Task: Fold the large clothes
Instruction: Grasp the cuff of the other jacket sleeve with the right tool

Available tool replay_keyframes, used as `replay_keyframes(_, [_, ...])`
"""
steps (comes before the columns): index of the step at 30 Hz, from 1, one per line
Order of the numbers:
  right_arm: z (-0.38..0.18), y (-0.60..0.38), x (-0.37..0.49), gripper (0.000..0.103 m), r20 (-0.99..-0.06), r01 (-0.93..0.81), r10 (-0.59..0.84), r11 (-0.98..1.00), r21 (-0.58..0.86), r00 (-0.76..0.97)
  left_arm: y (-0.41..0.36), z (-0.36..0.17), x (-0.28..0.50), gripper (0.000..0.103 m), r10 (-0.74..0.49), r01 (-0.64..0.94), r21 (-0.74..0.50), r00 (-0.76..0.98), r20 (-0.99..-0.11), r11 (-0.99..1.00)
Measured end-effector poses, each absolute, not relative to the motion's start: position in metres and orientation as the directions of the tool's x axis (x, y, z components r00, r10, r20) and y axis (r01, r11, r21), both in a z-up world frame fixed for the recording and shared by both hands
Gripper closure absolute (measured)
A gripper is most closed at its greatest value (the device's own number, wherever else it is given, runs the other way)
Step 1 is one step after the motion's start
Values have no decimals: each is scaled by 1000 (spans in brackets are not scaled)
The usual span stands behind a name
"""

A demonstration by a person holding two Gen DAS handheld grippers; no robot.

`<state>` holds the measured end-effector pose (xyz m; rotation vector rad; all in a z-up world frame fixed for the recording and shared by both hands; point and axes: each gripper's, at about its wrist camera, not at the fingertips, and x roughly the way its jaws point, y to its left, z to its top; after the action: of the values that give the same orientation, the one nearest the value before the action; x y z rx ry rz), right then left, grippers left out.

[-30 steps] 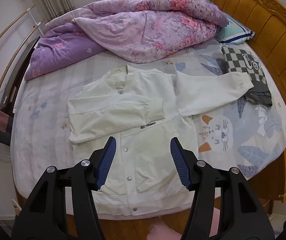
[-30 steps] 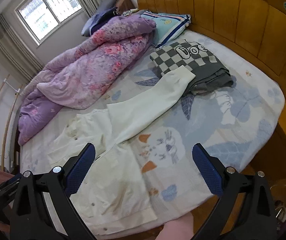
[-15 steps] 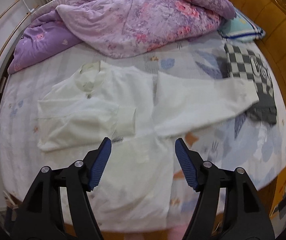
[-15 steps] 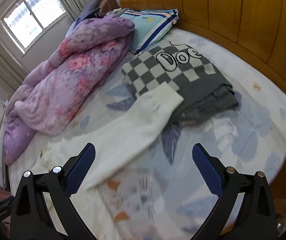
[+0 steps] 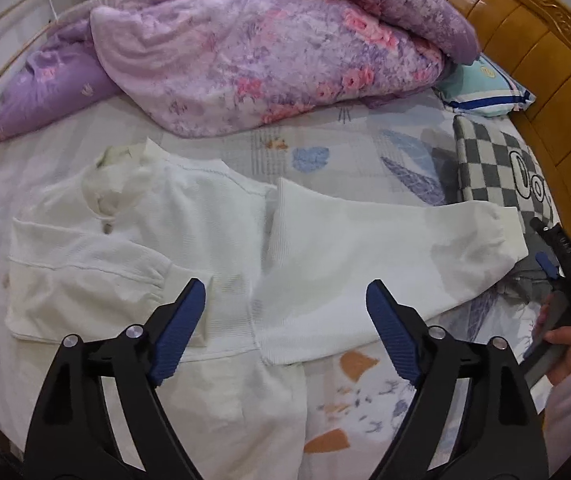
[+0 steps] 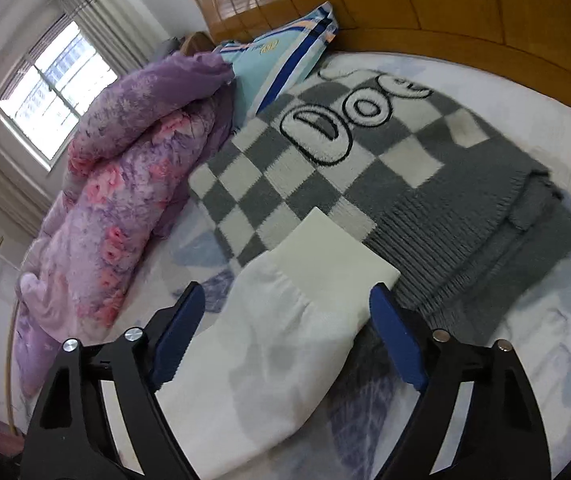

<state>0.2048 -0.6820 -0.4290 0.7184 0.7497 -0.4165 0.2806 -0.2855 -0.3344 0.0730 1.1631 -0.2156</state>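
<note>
White jacket [image 5: 189, 248] lies flat on the bed [image 5: 357, 160], front up, collar toward the purple quilt [image 5: 269, 52]. One sleeve is folded across the chest; the other sleeve [image 5: 385, 256] stretches out sideways, its cuff [image 6: 337, 256] resting on the edge of the checkered grey sweater [image 6: 405, 168]. Left tool [image 5: 285, 320] hovers above the jacket near the outstretched sleeve's armpit, jaws spread and just been opening, nothing between them. Right tool [image 6: 287, 332] is over the cuff end, jaws wide but just been closing, the sleeve lying between the pads with no pad touching it. Striped pillow [image 6: 281, 60] sits against the wooden headboard [image 6: 465, 12].
</note>
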Motion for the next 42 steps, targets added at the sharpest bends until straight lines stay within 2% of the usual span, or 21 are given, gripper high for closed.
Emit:
replay_keyframes(5, [-467, -693, 210, 28, -797, 663, -113, 631, 403, 593, -278, -360, 297, 19, -109, 171, -51, 345, -932, 984])
replay_keyframes(11, [-479, -698, 220, 28, -799, 664, -93, 617, 423, 595, -265, -376, 312, 19, -68, 148, -14, 367, -928, 989])
replay_keyframes(13, [-483, -703, 231, 44, -842, 686, -88, 628, 368, 533, -261, -384, 320, 20, -63, 147, -10, 364, -929, 989])
replay_keyframes(14, [-480, -706, 233, 57, -853, 683, -91, 645, 343, 514, -260, -387, 323, 20, -62, 148, -8, 362, -930, 989])
replay_keyframes(15, [-477, -707, 233, 77, -852, 676, -90, 653, 341, 516, -259, -394, 329, 23, -46, 147, 7, 350, -936, 989])
replay_keyframes(17, [-471, -708, 231, 87, -833, 636, -49, 670, 382, 551, -259, -405, 337, 41, 2, 142, 49, 310, -951, 989])
replay_keyframes(18, [-466, -706, 232, 89, -833, 624, -53, 689, 368, 550, -258, -413, 343, 57, 18, 141, 60, 284, -959, 988])
replay_keyframes(19, [-461, -703, 232, 89, -832, 613, -61, 706, 355, 551, -258, -420, 347, 69, -4, 147, 38, 271, -962, 988])
replay_keyframes(24, [-415, -693, 218, 94, -789, 613, -112, 697, 371, 605, -264, -454, 359, 91, -83, 148, -53, 204, -975, 987])
replay_keyframes(27, [-375, -690, 198, 95, -753, 629, -201, 701, 337, 627, -274, -485, 360, 92, -56, 176, -33, 128, -990, 984])
replay_keyframes(30, [-354, -694, 181, 95, -743, 639, -207, 682, 357, 637, -277, -504, 354, 92, -66, 177, -51, 80, -995, 983])
replay_keyframes(36, [-349, -682, 167, 95, -781, 653, -239, 710, 264, 577, -274, -519, 354, 93, -87, 176, -75, 63, -994, 982])
replay_keyframes(42, [-308, -656, 171, 95, -724, 589, -242, 761, 272, 646, -281, -523, 348, 93, -50, 239, -22, 109, -993, 971])
